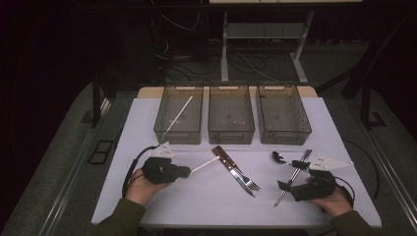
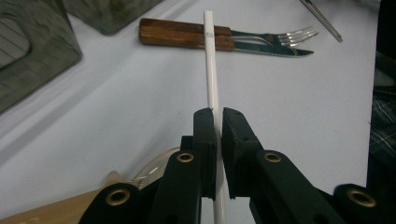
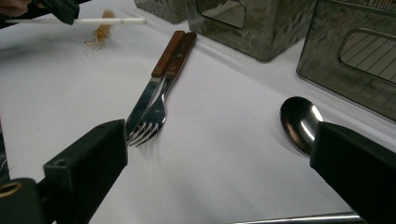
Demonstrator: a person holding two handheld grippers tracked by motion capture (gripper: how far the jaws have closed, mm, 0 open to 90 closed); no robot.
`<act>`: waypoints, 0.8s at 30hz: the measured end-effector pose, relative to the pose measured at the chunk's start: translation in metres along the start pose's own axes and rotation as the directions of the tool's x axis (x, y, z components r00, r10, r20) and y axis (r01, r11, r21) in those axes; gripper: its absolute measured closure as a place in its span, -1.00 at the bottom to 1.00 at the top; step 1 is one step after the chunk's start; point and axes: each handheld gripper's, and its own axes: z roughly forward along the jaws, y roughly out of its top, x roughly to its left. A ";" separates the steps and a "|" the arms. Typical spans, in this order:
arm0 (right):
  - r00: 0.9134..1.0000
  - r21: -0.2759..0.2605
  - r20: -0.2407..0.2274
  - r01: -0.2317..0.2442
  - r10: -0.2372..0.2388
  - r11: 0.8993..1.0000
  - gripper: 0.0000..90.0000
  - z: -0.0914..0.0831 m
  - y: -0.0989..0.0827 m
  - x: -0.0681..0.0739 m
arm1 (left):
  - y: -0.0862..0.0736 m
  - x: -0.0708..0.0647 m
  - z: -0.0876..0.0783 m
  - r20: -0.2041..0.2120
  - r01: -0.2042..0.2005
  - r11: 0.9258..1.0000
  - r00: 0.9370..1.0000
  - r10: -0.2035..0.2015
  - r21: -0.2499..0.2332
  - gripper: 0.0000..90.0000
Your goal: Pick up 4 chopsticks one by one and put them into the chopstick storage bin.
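While the left claw [image 1: 184, 171] sits clamped on a white chopstick [image 1: 202, 165], the stick's long axis runs out from the jaws toward the worktop's [image 1: 196, 206] middle, tip near the wooden-handled knife [image 1: 235, 173] & fork [image 1: 242, 176]. The matching white chopstick [image 1: 179, 114] already lies slanted in the left bin [image 1: 179, 132], which sits up & slightly right of that claw in the high view. So the coming move, as I judge it, turns on this: bin is ahead of the left hand, stick points sideways across the worktop, so it needs lifting & swinging toward that bin. Left hand is far nearer than the right.

Right claw [image 1: 285, 186] rests w/ jaws wide apart, nothing between them, near the spoon [image 1: 284, 158] & a pair of metal chopsticks [image 1: 293, 177].

Views differ: left gripper view gives the grip itself, the stick [image 2: 211, 70] pinched between the pads partway along, its tail running back past the jaws. High view can't resolve that, but gives the layout of 3 bins. Right gripper view gives the spoon bowl [image 3: 299, 121] close by its own jaw, the fork tines [image 3: 147, 128], and the left claw [image 3: 63, 11] w/ the stick [image 3: 107, 21] far off.
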 end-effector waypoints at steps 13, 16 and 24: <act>1.000 0.001 0.002 0.000 0.000 1.000 -0.91 0.000 0.000 0.000 | 0.005 0.018 -0.019 -0.042 0.053 0.994 0.997 -0.057 -0.092 0.87; 1.000 0.002 0.002 -0.001 0.001 1.000 -0.91 0.000 0.000 0.000 | 0.008 0.023 -0.023 -0.051 0.060 0.992 0.997 -0.066 -0.109 0.87; 1.000 0.001 0.004 -0.008 0.008 1.000 -0.91 0.000 0.000 -0.001 | 0.019 0.037 -0.027 -0.090 0.083 0.986 0.991 -0.097 -0.147 0.87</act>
